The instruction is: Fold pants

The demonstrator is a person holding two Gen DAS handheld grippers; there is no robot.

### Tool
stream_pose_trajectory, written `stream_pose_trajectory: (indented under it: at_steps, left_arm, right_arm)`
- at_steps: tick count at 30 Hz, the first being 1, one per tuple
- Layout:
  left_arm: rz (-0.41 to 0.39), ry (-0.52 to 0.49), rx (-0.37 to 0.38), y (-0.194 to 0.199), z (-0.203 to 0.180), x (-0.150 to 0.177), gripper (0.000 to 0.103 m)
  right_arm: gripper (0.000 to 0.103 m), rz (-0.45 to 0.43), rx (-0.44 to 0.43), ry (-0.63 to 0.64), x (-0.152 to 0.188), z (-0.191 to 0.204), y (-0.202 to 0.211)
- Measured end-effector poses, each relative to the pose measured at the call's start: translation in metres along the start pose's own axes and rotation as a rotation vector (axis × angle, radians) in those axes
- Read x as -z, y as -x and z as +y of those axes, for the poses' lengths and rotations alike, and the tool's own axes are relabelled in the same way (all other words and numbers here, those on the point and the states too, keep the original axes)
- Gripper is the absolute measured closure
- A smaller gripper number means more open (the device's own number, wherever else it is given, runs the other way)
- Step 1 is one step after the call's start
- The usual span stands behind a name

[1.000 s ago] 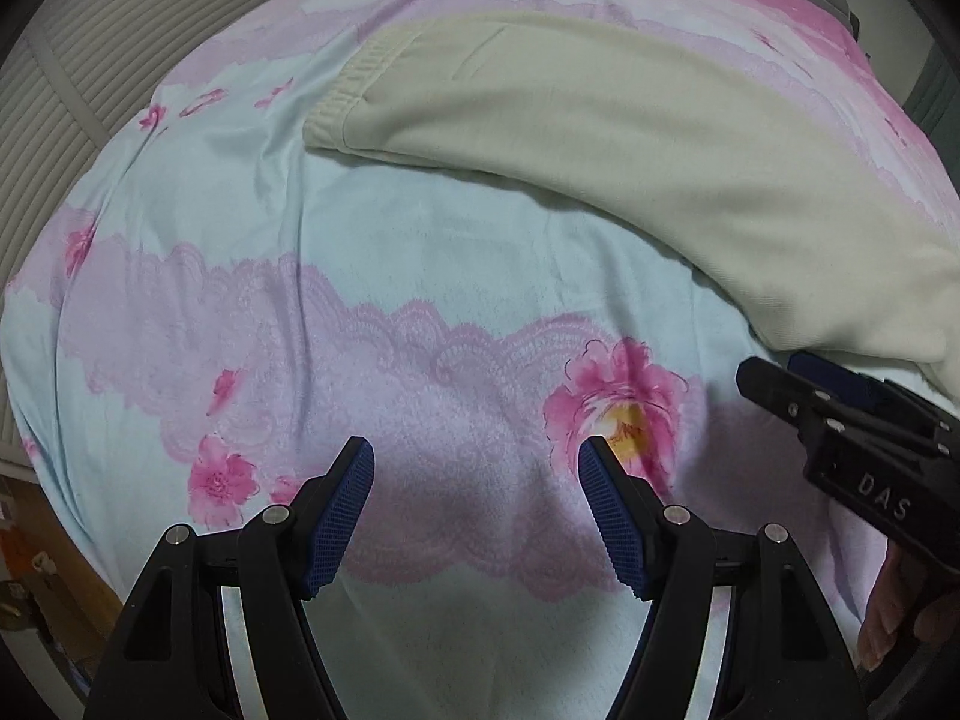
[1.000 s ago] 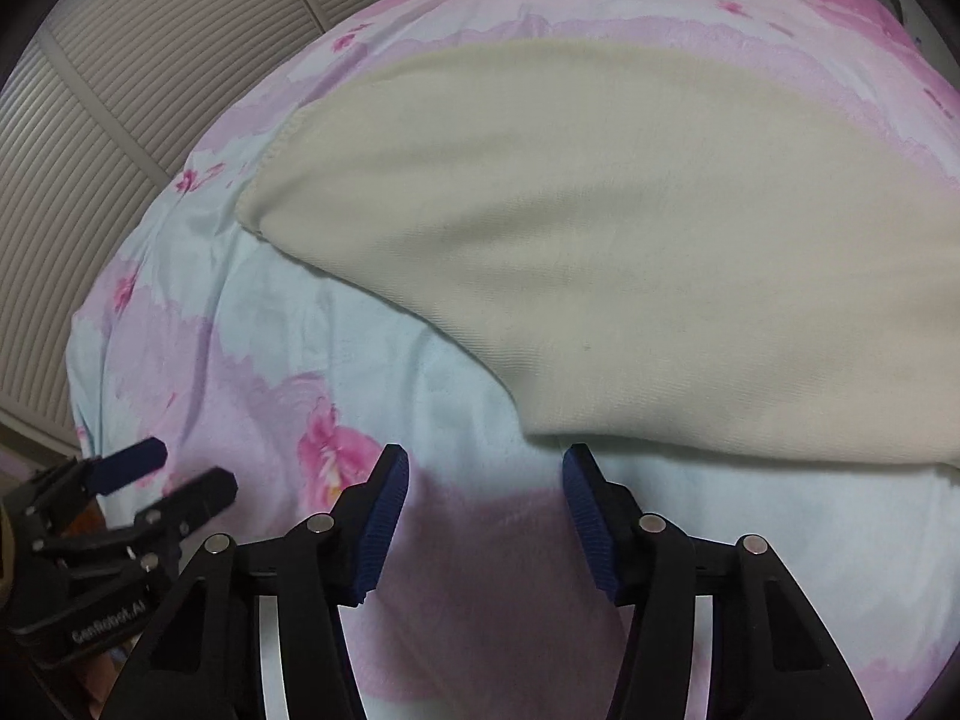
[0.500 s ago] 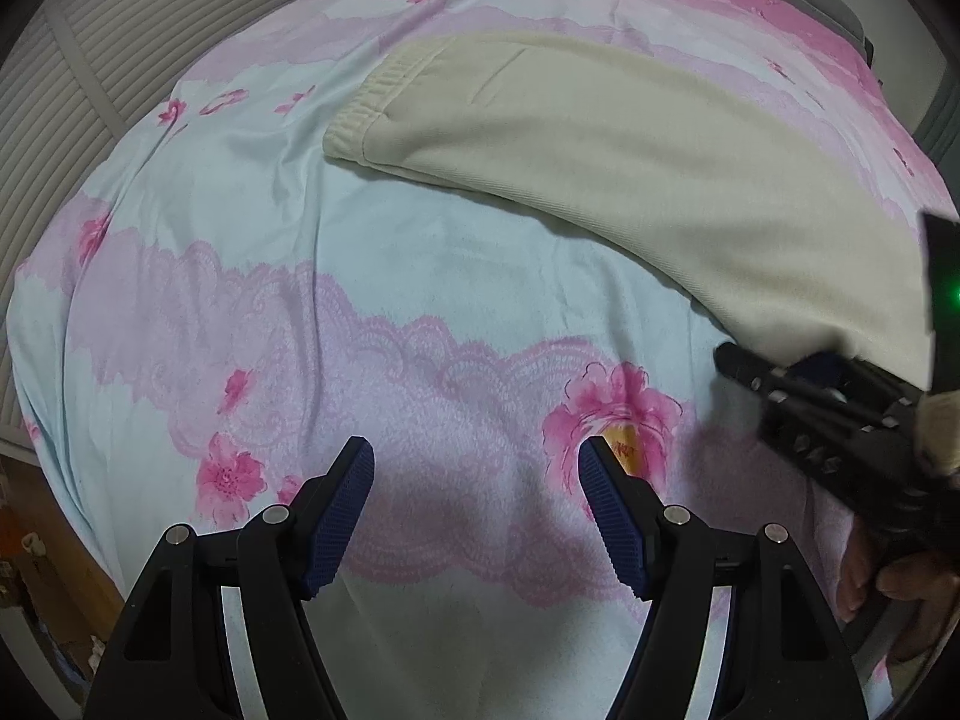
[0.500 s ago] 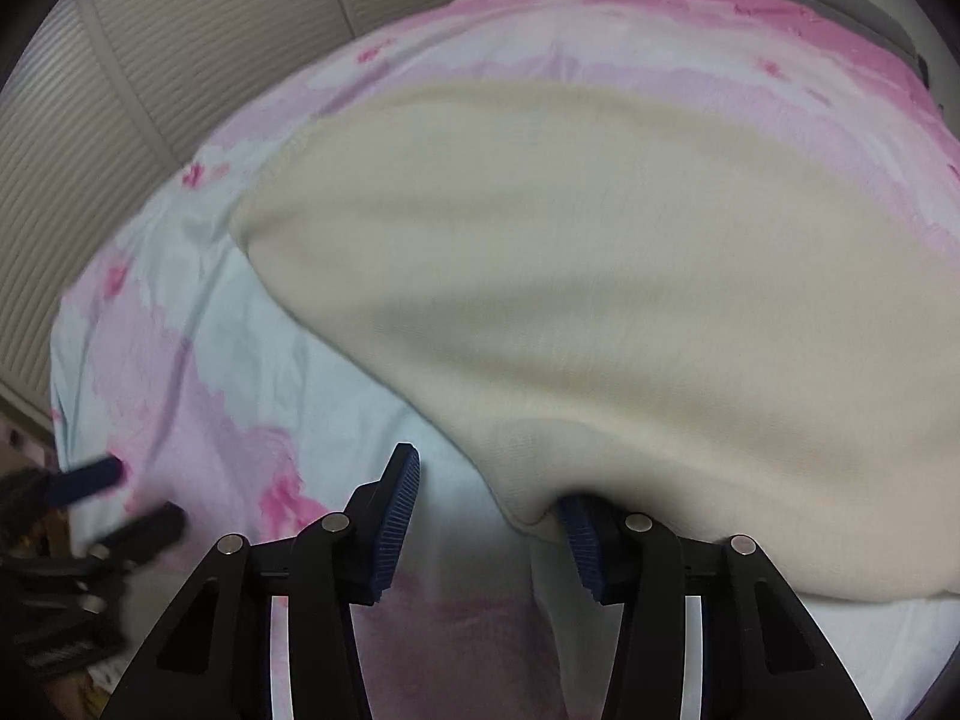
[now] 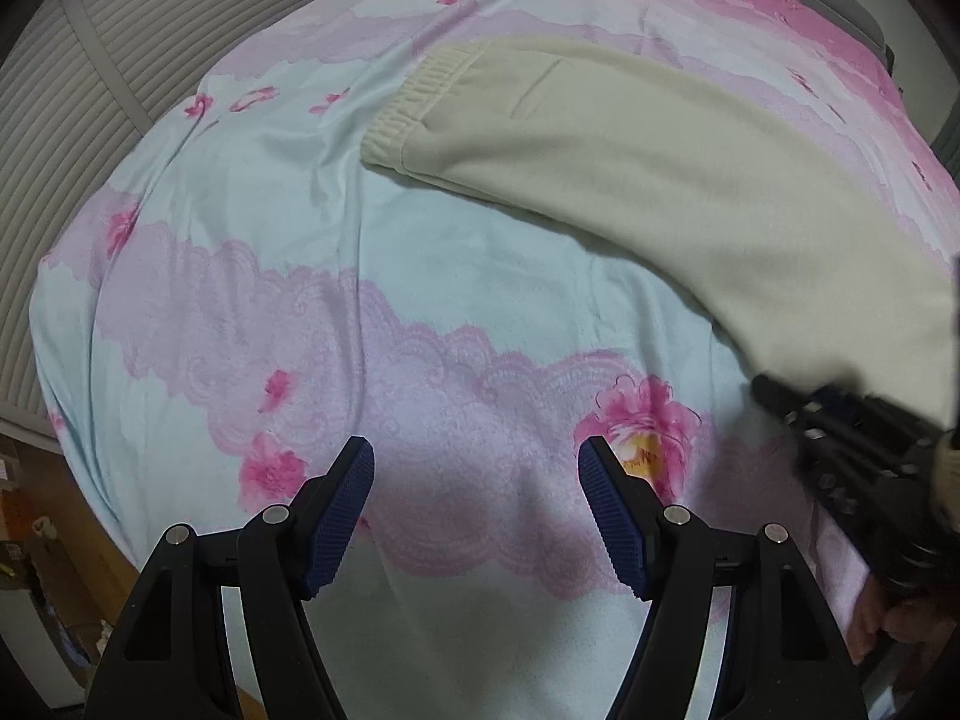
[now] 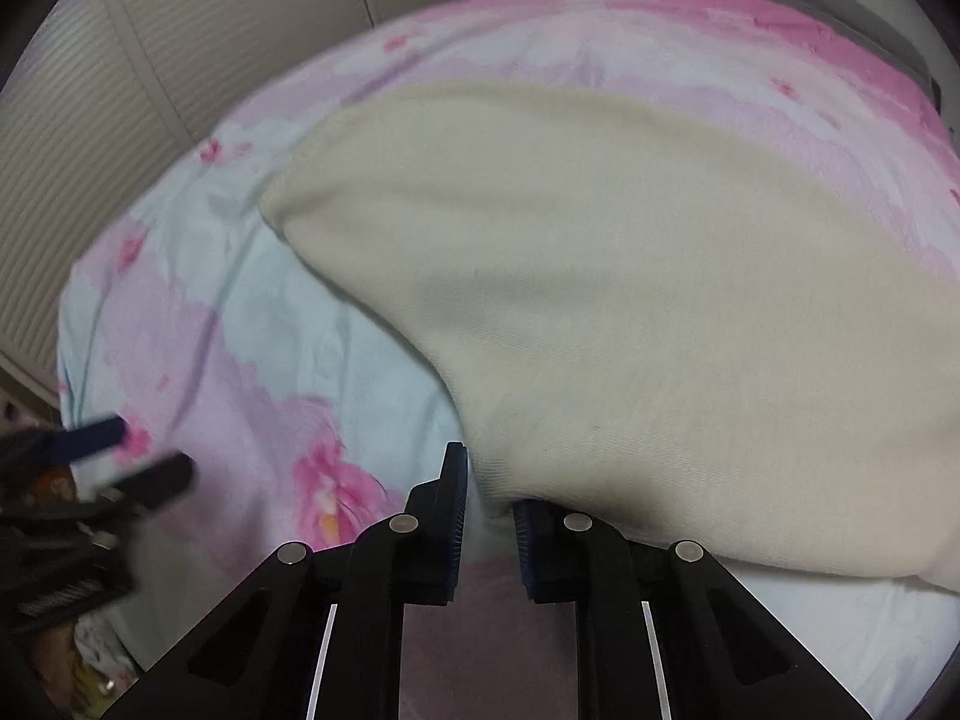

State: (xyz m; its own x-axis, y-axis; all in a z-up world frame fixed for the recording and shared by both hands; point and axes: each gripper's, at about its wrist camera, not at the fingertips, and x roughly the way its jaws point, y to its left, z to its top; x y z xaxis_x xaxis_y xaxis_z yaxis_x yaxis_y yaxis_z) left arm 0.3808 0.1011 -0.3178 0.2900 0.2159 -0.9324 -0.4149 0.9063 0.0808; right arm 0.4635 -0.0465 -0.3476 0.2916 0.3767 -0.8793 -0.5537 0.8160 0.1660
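Cream pants point(image 5: 690, 180) lie flat across a pink and pale-blue floral bed cover point(image 5: 336, 276), with the elastic waistband point(image 5: 408, 102) at the far left. My left gripper point(image 5: 477, 480) is open and empty above the cover, well short of the pants. My right gripper point(image 6: 489, 504) has its jaws nearly closed on the near hem edge of the pants point(image 6: 630, 312), which bunches and lifts between them. The right gripper also shows in the left wrist view point(image 5: 840, 438), at the pants' right end.
Slatted closet doors point(image 5: 90, 72) stand to the left of the bed. The bed's left edge drops to a floor with small clutter point(image 5: 24, 528). My left gripper shows blurred at the lower left of the right wrist view point(image 6: 90, 468).
My right gripper moved forward onto the pants' near edge and closed from wide open to nearly shut on the fabric, lifting it. My left gripper stayed open, drawing back slightly.
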Motion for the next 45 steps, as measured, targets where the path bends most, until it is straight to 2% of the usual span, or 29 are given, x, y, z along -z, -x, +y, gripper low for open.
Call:
stream_pose_trajectory:
  at_steps: [2,4,6,7,8,11,14,17,19,23,26,28,30,34,37,41,45]
  left_arm:
    - [-0.007,-0.003,-0.004,0.004,0.001,-0.004,0.033]
    - [-0.004,-0.006,-0.011,0.006,0.003,-0.009,0.033]
    - [0.002,-0.005,0.001,0.008,0.007,-0.014,0.033]
    - [0.005,-0.004,0.006,0.011,0.011,-0.016,0.033]
    - [0.01,-0.003,0.006,0.013,0.015,-0.02,0.033]
    - [0.01,0.008,0.021,0.019,0.028,-0.03,0.033]
    - [0.013,0.005,0.049,0.025,0.044,-0.043,0.033]
    - [-0.001,-0.014,0.093,0.031,0.062,-0.061,0.033]
    - [-0.028,-0.062,0.128,0.035,0.072,-0.076,0.033]
    - [-0.068,-0.144,0.212,0.034,0.092,-0.112,0.033]
    - [-0.07,-0.209,0.315,0.018,0.105,-0.152,0.033]
    - [-0.048,-0.244,0.387,0.002,0.109,-0.181,0.033]
    - [-0.021,-0.281,0.424,-0.018,0.108,-0.212,0.033]
    - [0.01,-0.326,0.435,-0.052,0.094,-0.259,0.033]
    - [0.064,-0.336,0.479,-0.08,0.081,-0.284,0.033]
    - [0.112,-0.328,0.52,-0.113,0.071,-0.308,0.033]
    - [0.154,-0.276,0.519,-0.137,0.074,-0.322,0.035]
  right_arm:
    - [0.086,0.049,-0.024,-0.064,0.002,-0.009,-0.015]
    - [0.086,0.052,-0.025,-0.08,0.0,-0.009,-0.016]
    - [0.078,0.059,-0.02,-0.094,-0.001,-0.009,-0.012]
    - [0.067,0.074,-0.015,-0.107,-0.002,-0.008,-0.005]
    - [0.062,0.1,-0.021,-0.123,0.002,-0.008,-0.001]
    - [0.061,0.137,-0.064,-0.172,0.006,-0.008,0.019]
    - [0.054,0.122,-0.032,-0.22,0.004,-0.002,0.047]
    - [0.049,0.106,-0.011,-0.244,-0.01,0.006,0.069]
    - [0.042,0.089,0.02,-0.229,-0.025,0.012,0.077]
    - [0.042,0.06,0.071,-0.204,-0.069,0.033,0.086]
    - [0.036,0.045,0.073,-0.213,-0.097,0.043,0.084]
    - [0.035,0.034,0.076,-0.197,-0.116,0.05,0.079]
    - [0.035,0.031,0.099,-0.185,-0.137,0.058,0.065]
    - [0.035,0.027,0.144,-0.184,-0.173,0.068,0.034]
    - [0.035,0.047,0.166,-0.197,-0.198,0.069,0.01]
    - [0.035,0.06,0.158,-0.194,-0.224,0.069,-0.011]
    - [0.035,0.06,0.19,-0.18,-0.238,0.069,-0.021]
